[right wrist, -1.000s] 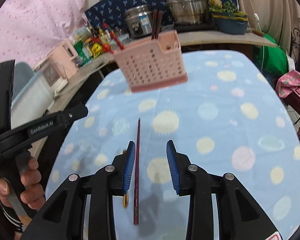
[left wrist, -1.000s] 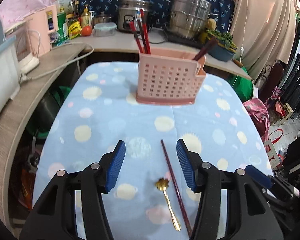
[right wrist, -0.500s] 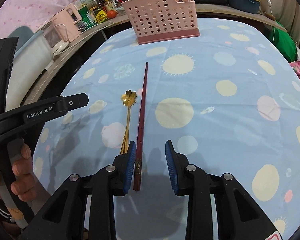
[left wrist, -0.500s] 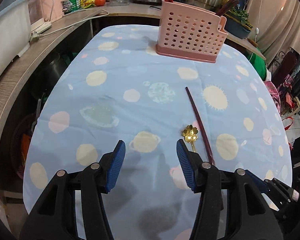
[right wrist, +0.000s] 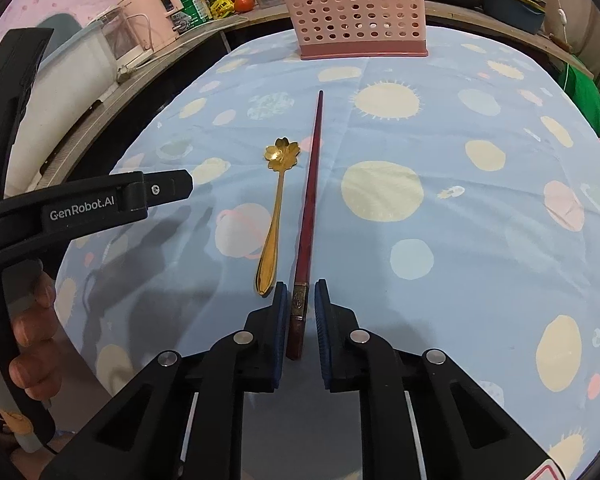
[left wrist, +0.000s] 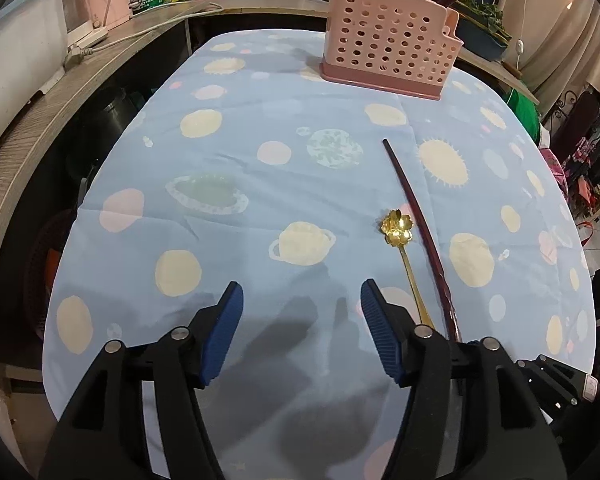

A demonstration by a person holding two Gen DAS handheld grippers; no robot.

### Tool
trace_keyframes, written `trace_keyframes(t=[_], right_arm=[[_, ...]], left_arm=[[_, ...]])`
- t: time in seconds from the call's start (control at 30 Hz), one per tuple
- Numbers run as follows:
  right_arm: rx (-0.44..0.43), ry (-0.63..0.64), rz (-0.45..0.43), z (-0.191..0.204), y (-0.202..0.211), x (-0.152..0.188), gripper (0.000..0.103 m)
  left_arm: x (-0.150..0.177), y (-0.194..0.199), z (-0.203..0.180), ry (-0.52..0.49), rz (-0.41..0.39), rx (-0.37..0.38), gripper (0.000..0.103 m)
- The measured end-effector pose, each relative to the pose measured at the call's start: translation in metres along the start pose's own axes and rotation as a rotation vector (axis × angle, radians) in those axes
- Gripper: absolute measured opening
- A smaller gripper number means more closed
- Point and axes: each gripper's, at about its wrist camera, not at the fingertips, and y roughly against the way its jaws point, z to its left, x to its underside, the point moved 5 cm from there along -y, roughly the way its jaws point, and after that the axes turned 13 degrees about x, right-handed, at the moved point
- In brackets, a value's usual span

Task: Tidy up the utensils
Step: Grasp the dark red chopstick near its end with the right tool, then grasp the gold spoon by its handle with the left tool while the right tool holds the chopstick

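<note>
From the left wrist camera, the left gripper (left wrist: pixel 301 332) hovers over the pale blue tablecloth printed with suns and planets (left wrist: pixel 228 168), its blue-padded jaws spread wide with nothing between them. Just to the right of its right finger lie a gold metal spoon with a flower-shaped bowl (left wrist: pixel 400 248) and a long dark red chopstick (left wrist: pixel 416 224), side by side and nearly parallel. A pink perforated plastic utensil basket (left wrist: pixel 388 56) stands upright at the far end of the cloth, with dark utensil handles rising from it.

From the right wrist camera, the right gripper (right wrist: pixel 301 320) sits low over the cloth, its jaws narrowed around the thick end of the chopstick (right wrist: pixel 310 204); the pads (right wrist: pixel 281 312) seem to stand just off it, though contact is hard to judge. The spoon (right wrist: pixel 275 216) lies just left of the chopstick. The basket (right wrist: pixel 358 12) stands well beyond both.
</note>
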Motion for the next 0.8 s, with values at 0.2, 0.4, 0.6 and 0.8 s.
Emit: trace_keyframes(t=[0.2,0.4,0.6,0.8], right_arm=[[0.009,-0.016,-0.005,-0.005,-0.001,0.000,0.007],[0.038,-0.077,-0.018,-0.023,0.001,-0.002,0.007],[0.067,-0.150,-0.030,-0.051,0.005,-0.004,0.007],[0.076,-0.191,-0.030,-0.067,0.008,-0.003,0.007]], left_arm=[[0.002,-0.002,0.001,0.004,0.013,0.001,0.060],[0.007,-0.006,-0.006,0.000,0.030,0.016,0.064],[0.017,-0.016,-0.030,-0.035,0.072,0.058,0.072],[0.028,-0.030,-0.055,-0.071,0.110,0.098,0.074]])
